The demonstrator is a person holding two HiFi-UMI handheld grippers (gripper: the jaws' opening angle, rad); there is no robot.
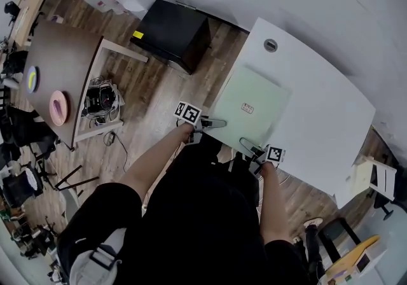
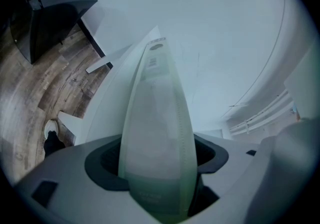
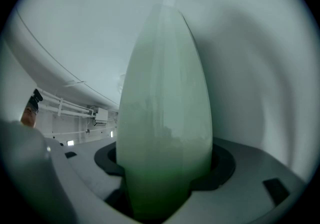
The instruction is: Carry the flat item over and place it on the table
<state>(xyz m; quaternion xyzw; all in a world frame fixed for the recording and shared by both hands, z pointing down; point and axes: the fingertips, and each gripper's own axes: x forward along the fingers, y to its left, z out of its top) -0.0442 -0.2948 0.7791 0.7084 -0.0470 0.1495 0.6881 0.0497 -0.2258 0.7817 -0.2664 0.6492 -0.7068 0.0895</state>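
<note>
From the head view, my left gripper (image 1: 213, 123) and right gripper (image 1: 249, 147) sit side by side at the near edge of the pale green flat item (image 1: 254, 102), one toward each near corner. The sheet spreads away from both sets of jaws over the white desk (image 1: 318, 112). I cannot tell from here whether it rests fully on the surface. A small label shows on the sheet ahead of the jaws. Far beyond them a round grey grommet (image 1: 271, 44) is set in the desk, and a black cabinet (image 1: 175, 32) stands on the wood floor, out past the left jaws.

In the left gripper view the jaws are clamped on the flat item (image 2: 155, 128) – the green sheet rises straight out of the throat, with a stitched seam and a label near its far tip.

In the right gripper view the jaws are likewise closed on the flat item (image 3: 165, 108), which fills the middle of the frame.
</note>
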